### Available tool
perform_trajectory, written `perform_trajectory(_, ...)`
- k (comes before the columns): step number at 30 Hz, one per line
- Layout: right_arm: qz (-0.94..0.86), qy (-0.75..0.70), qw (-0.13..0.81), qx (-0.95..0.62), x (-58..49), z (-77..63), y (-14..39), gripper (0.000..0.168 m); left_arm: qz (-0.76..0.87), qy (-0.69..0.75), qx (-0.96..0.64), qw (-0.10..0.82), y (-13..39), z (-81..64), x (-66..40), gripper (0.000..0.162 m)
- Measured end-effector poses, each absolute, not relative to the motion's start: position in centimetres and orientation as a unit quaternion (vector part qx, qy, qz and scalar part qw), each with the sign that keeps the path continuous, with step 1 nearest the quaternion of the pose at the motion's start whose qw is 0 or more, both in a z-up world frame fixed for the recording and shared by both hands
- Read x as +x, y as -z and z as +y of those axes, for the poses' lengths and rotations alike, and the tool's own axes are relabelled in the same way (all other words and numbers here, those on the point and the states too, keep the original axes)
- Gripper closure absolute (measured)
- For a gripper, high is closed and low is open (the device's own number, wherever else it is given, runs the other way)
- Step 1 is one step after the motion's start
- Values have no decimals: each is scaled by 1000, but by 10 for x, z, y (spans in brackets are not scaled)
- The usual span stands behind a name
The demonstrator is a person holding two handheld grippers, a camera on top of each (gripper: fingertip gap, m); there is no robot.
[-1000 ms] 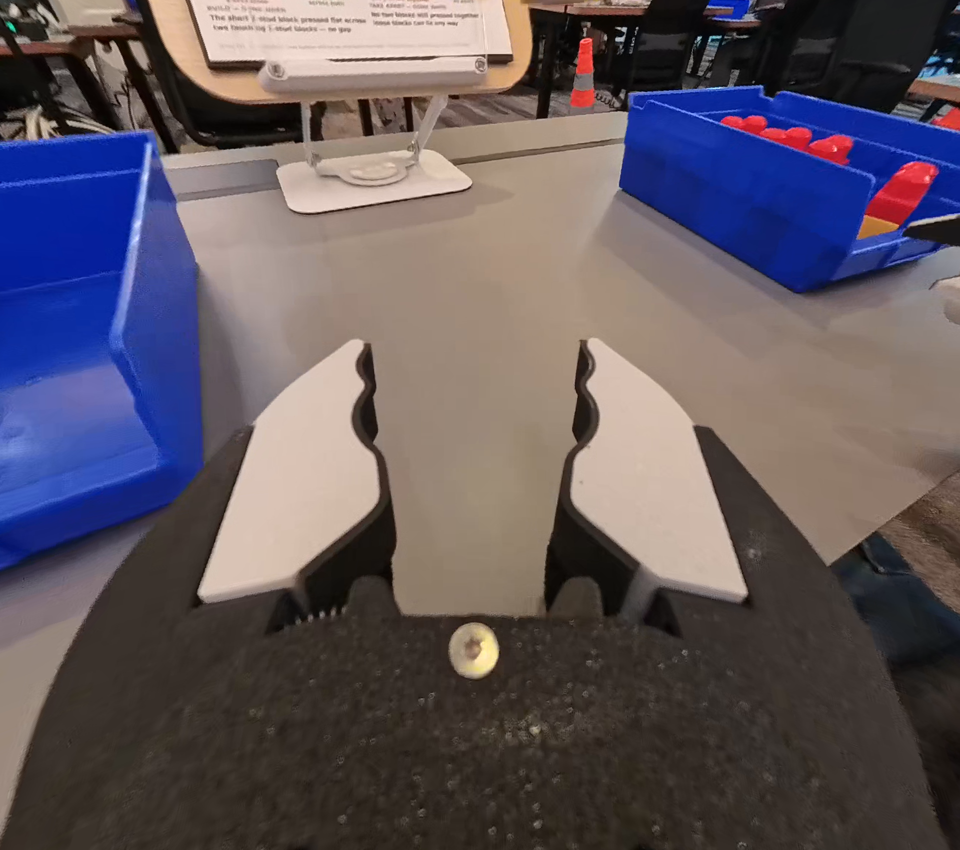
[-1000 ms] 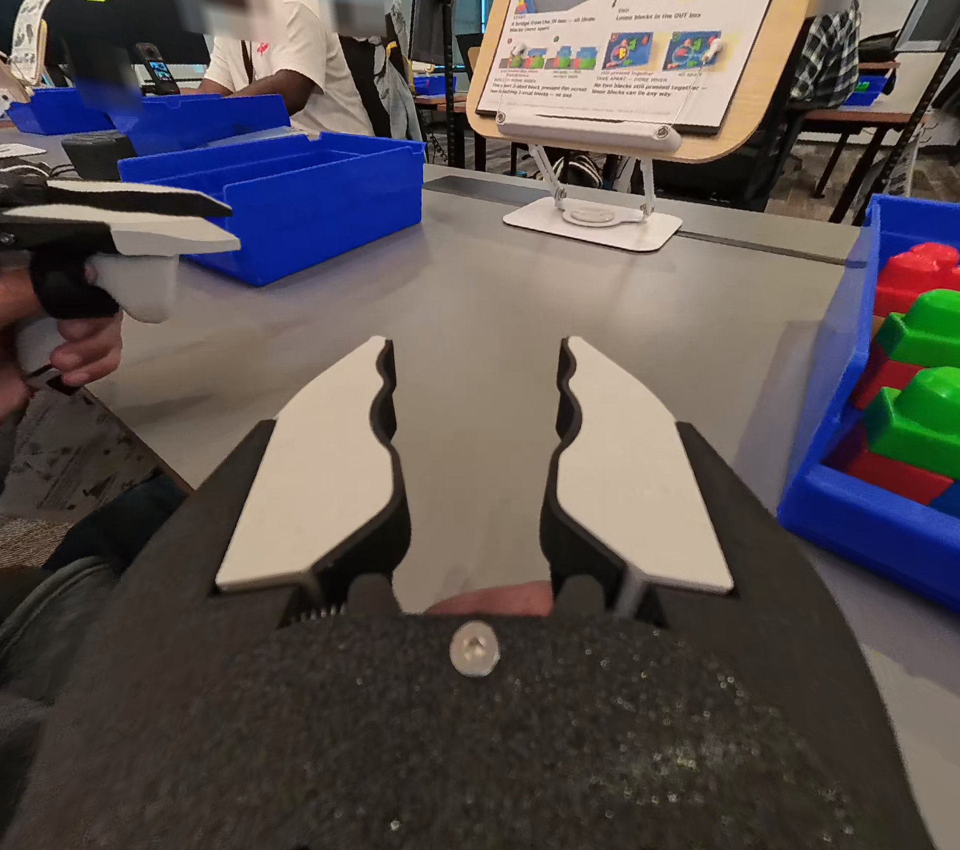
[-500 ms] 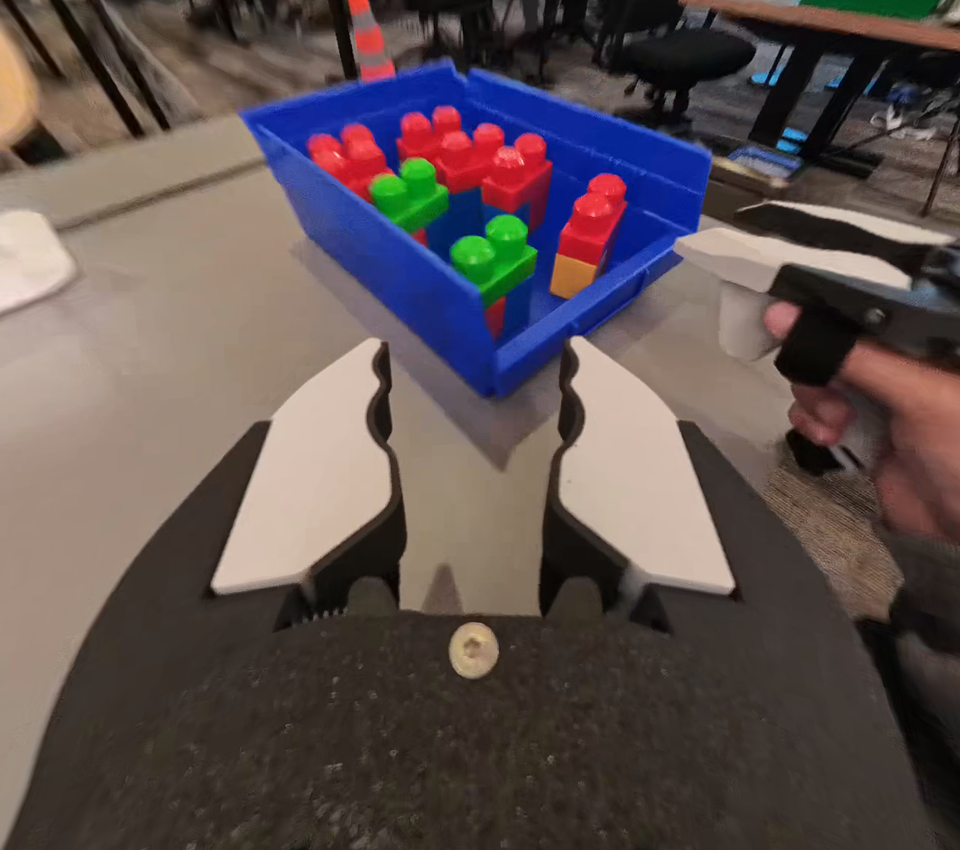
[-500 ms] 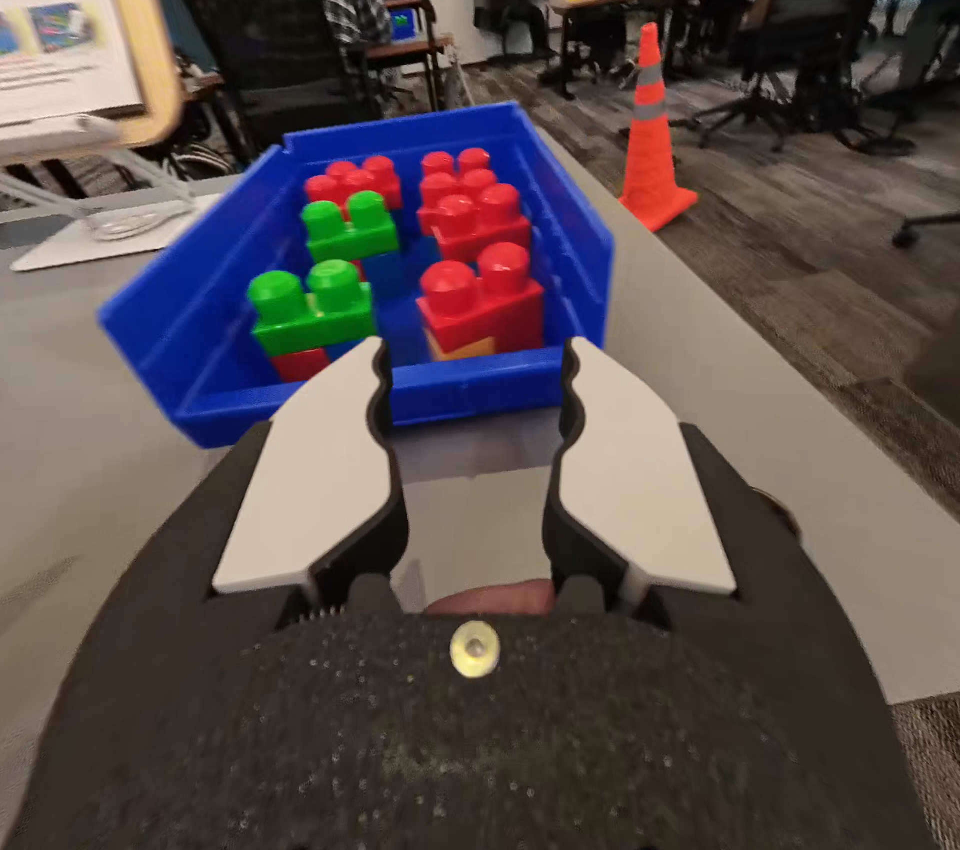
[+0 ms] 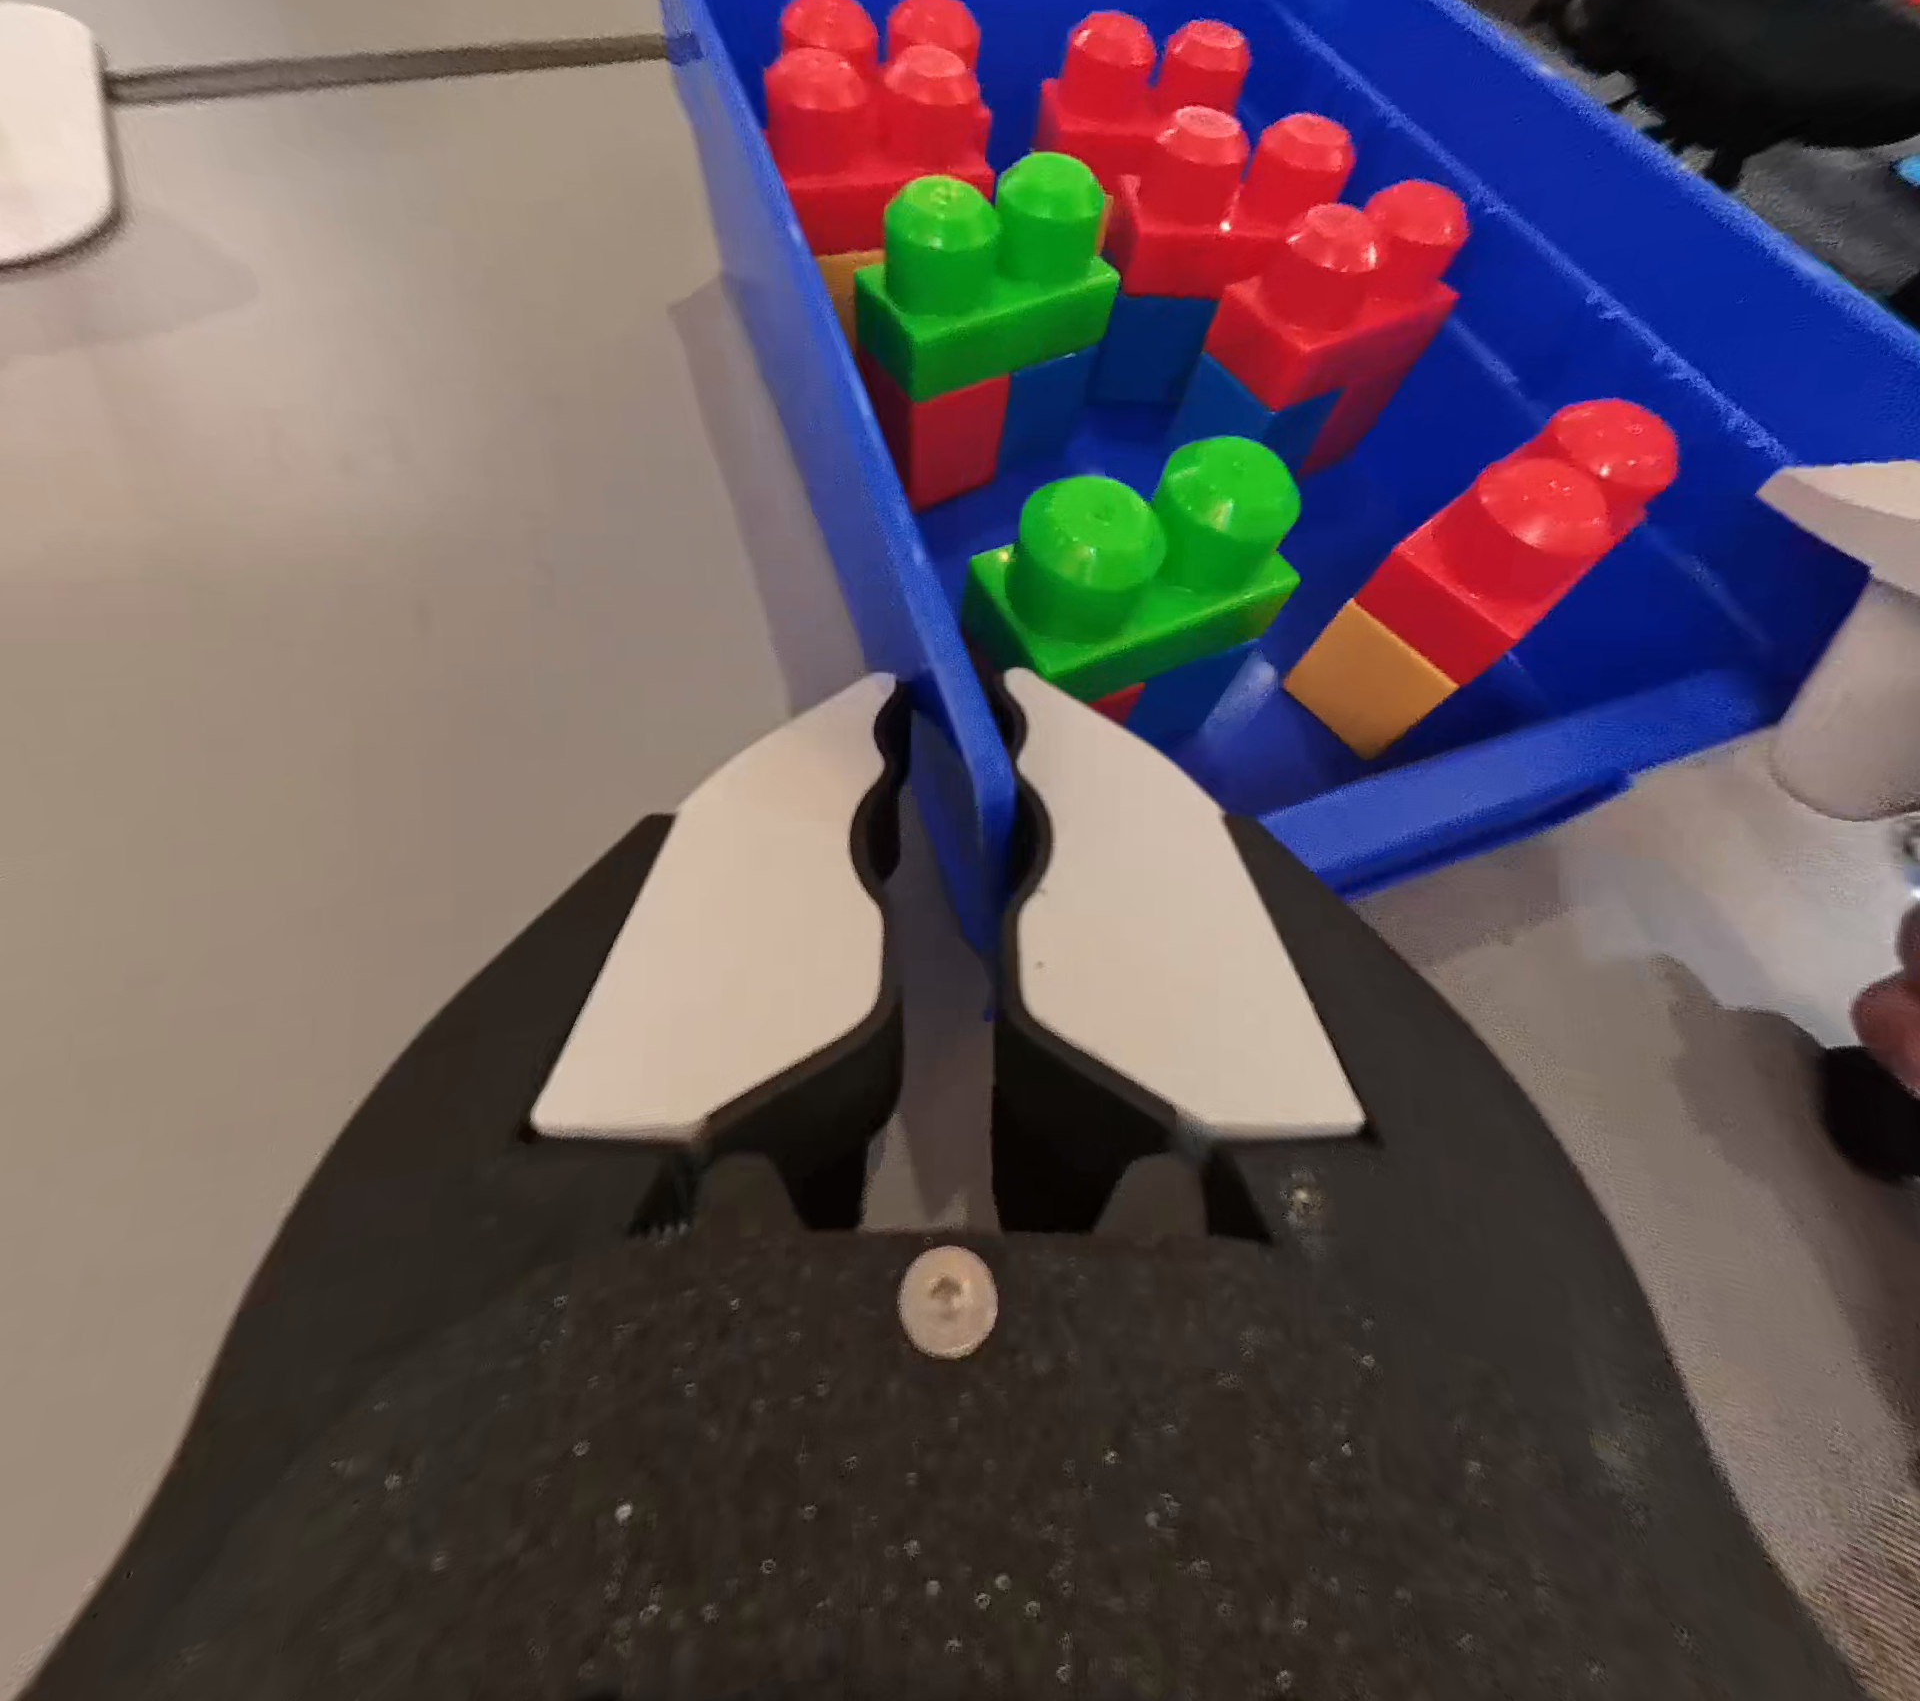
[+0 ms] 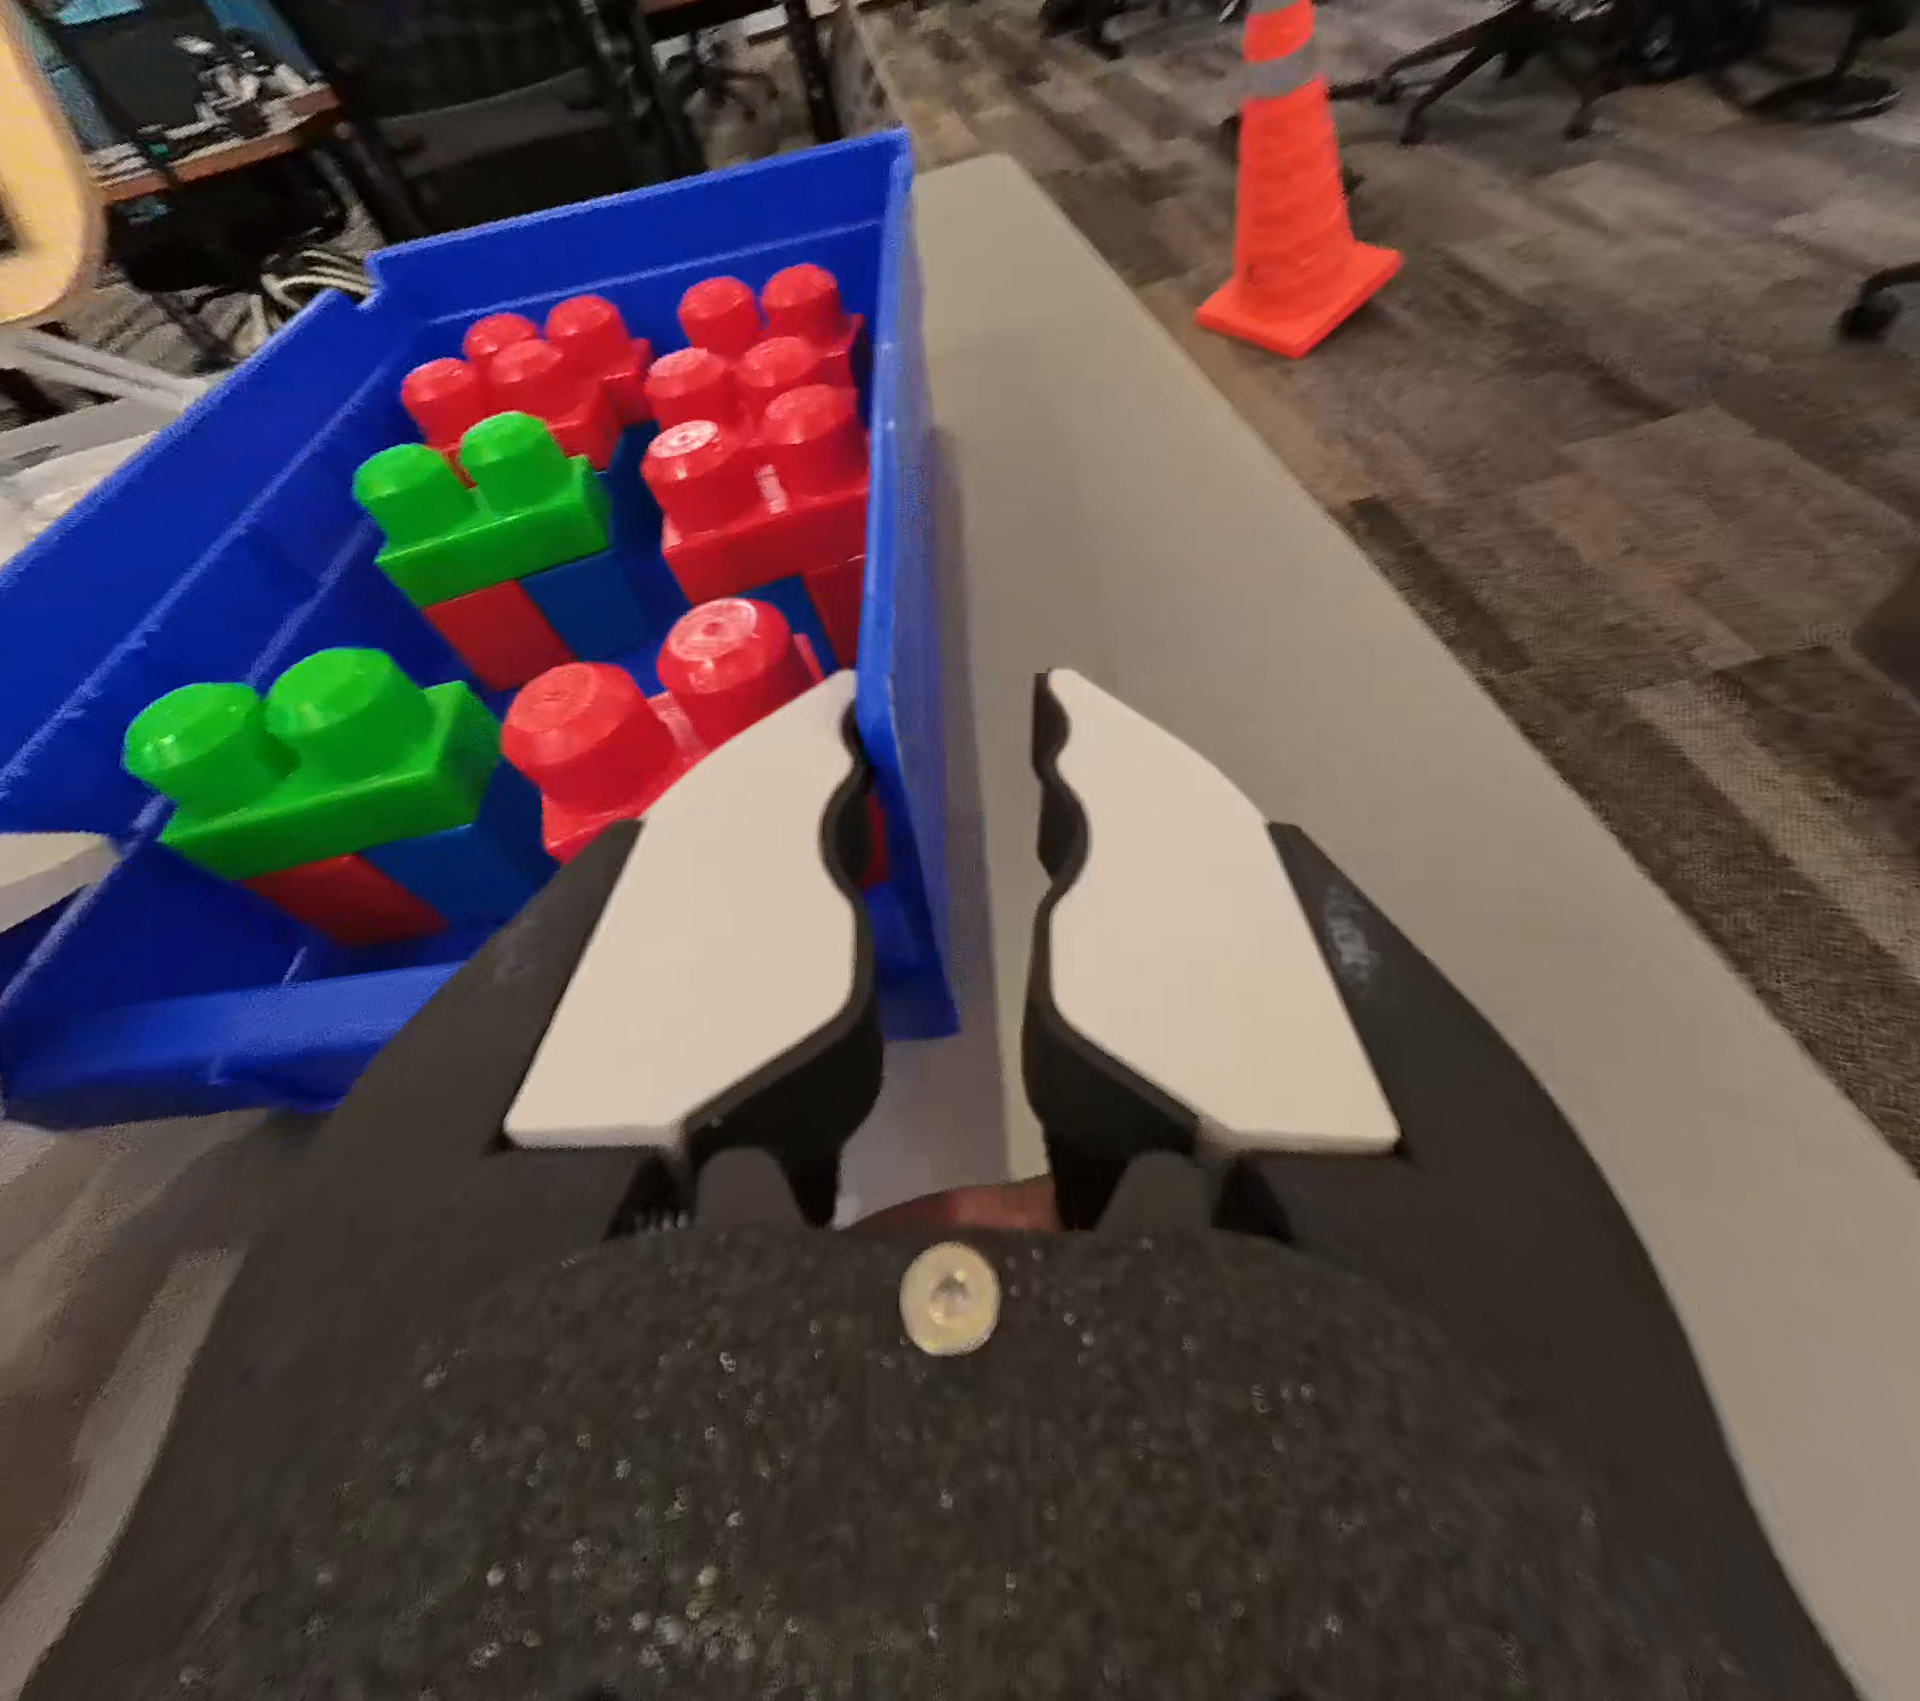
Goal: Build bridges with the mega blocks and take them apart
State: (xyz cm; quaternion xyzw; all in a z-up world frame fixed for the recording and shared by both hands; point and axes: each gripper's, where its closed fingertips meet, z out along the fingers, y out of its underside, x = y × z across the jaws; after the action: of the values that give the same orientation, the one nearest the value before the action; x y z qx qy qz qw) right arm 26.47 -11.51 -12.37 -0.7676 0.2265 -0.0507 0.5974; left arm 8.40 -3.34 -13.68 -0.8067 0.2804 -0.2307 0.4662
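Mega blocks [image 5: 1132, 581] stand in the blue bin [image 5: 1558, 789], frame centre. Left gripper [image 5: 951, 701] pinches its near wall; right gripper [image 6: 945, 695], spread, straddles the opposite wall.

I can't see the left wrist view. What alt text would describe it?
The left gripper is closed on the near corner wall of a blue bin on a grey table. Inside the bin stand small bridges of red, green, blue and orange blocks.
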Motion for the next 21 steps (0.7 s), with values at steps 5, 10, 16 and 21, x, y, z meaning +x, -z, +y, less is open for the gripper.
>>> perform_trajectory(5,215,51,599,-770,239,-107,119,165,269,213,-812,473,135,-29,67,154)
perform_trajectory(10,229,51,599,-765,199,-107,113,165,263,195,-807,491,125,-22,28,158)
perform_trajectory(16,191,31,633,-750,122,-99,87,165,255,177,-791,527,104,-25,-50,158)
perform_trajectory(21,140,-23,644,-752,34,-70,72,164,210,148,-800,543,92,-21,-144,158)
